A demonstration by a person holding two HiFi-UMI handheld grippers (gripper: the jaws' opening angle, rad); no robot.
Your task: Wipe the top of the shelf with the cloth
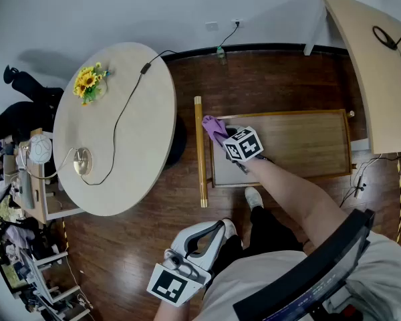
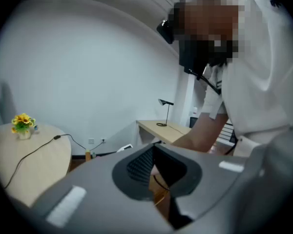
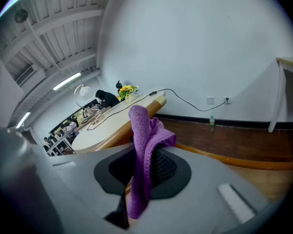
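The shelf top [image 1: 307, 144] is a rectangular wooden panel with a raised rim, right of centre in the head view. A purple cloth [image 1: 213, 126] hangs over its left end, and my right gripper [image 1: 226, 136] is shut on it, marker cube just behind. In the right gripper view the cloth [image 3: 144, 145] stands up between the jaws and droops down in front of them. The shelf rim [image 3: 219, 157] curves past just beyond. My left gripper [image 1: 187, 265] is held low near the person's body, away from the shelf. Its jaws meet with nothing between them [image 2: 155, 165].
A pale wooden bar [image 1: 200, 152] lies along the shelf's left side. A round table [image 1: 120, 126] with a sunflower vase [image 1: 88, 83], a cable and a lamp base [image 1: 82, 160] stands left. A desk [image 1: 381, 79] stands right. A small bottle [image 1: 220, 54] stands by the wall.
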